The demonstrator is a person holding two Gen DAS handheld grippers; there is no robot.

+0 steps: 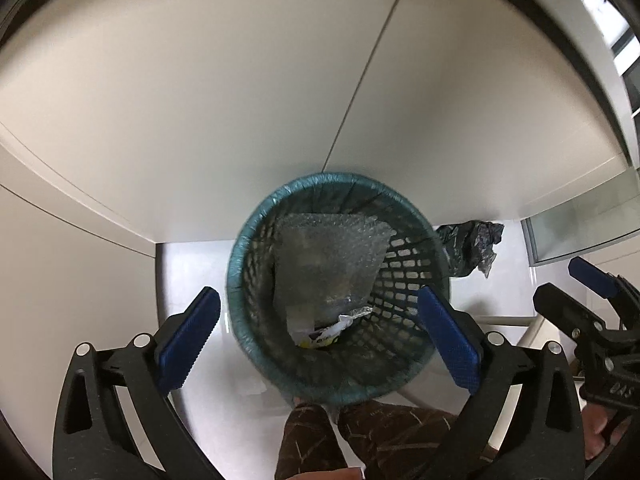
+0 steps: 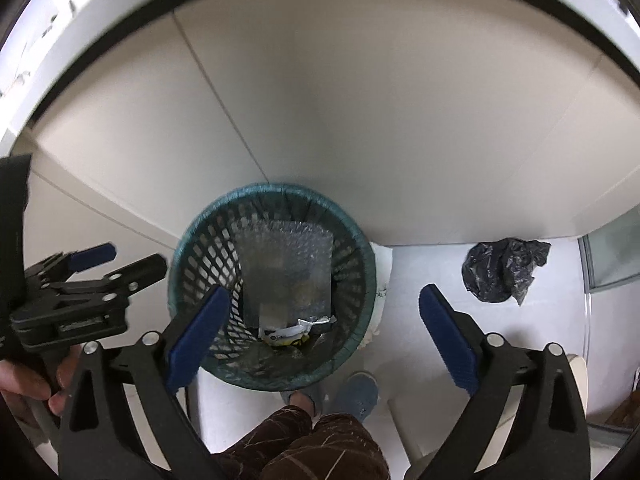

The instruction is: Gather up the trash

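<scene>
A teal lattice wastebasket [image 1: 400,264] [image 2: 272,190] stands on the pale floor against a cabinet front. Inside it leans a sheet of bubble wrap [image 1: 328,256] [image 2: 288,268], with a crumpled white and yellow wrapper [image 1: 324,332] [image 2: 284,332] at the bottom. My left gripper [image 1: 318,296] [image 2: 134,258] hangs over the basket's mouth, open, with nothing between its blue pads. My right gripper [image 2: 324,292] [image 1: 560,280] is beside it, above the basket's right rim and the floor, open and empty too.
A crumpled black plastic bag [image 2: 504,272] [image 1: 468,248] lies on the floor right of the basket. Beige cabinet doors [image 1: 240,100] rise behind. The person's legs in brown patterned trousers [image 2: 304,440] and grey slippers [image 2: 356,392] stand right in front of the basket.
</scene>
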